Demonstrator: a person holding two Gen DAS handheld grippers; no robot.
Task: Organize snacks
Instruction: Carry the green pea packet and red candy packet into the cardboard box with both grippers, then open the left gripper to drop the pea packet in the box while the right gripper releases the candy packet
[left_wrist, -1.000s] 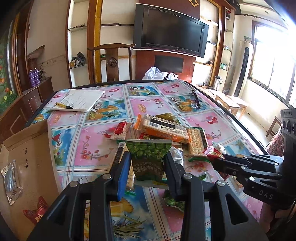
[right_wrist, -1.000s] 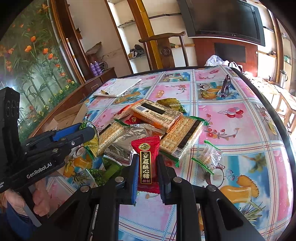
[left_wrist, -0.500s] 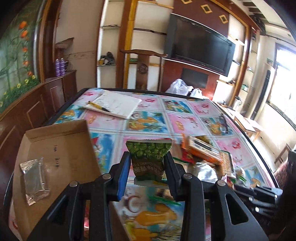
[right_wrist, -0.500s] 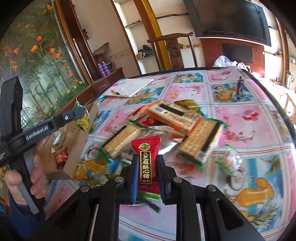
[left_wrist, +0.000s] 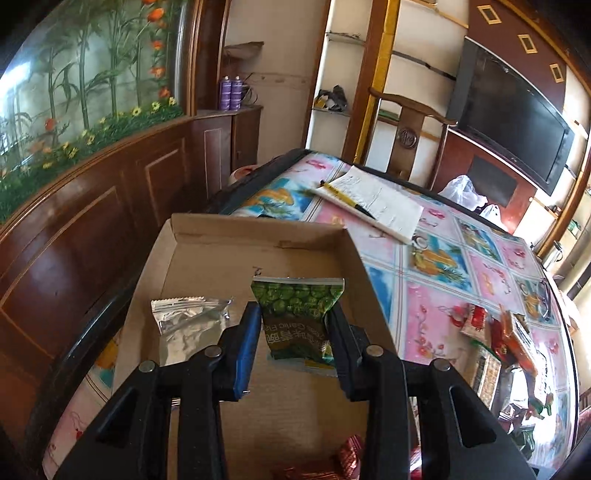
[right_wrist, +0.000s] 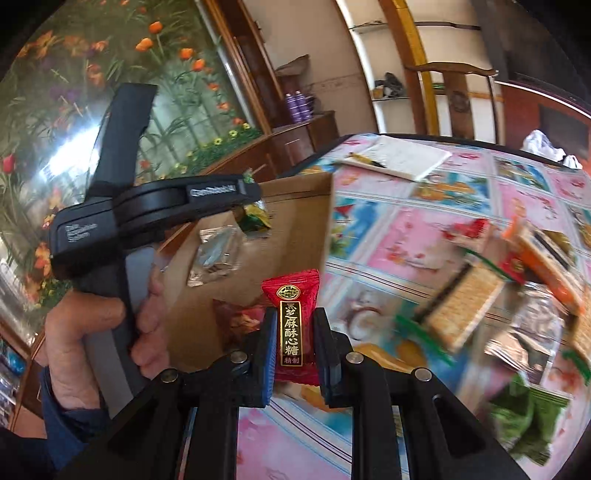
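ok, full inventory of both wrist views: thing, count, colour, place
green pea packet: 1, green, in left hand-held gripper over box
red candy: 1, red, in right hand-held gripper
cardboard box: 1, brown, table's left edge
silver packet: 1, silver, in box
cracker packs: several, tan, on table right
notepad: 1, white, far on table
pen: 1, yellow-black, on notepad
table: 1, pink-blue cloth
left hand-held gripper: shut
right hand-held gripper: shut

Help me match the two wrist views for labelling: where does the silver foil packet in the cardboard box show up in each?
Left wrist: silver foil packet lies left of centre on the box floor.
Right wrist: it sits left of centre, under the left gripper.
Shared landmark: the cardboard box.
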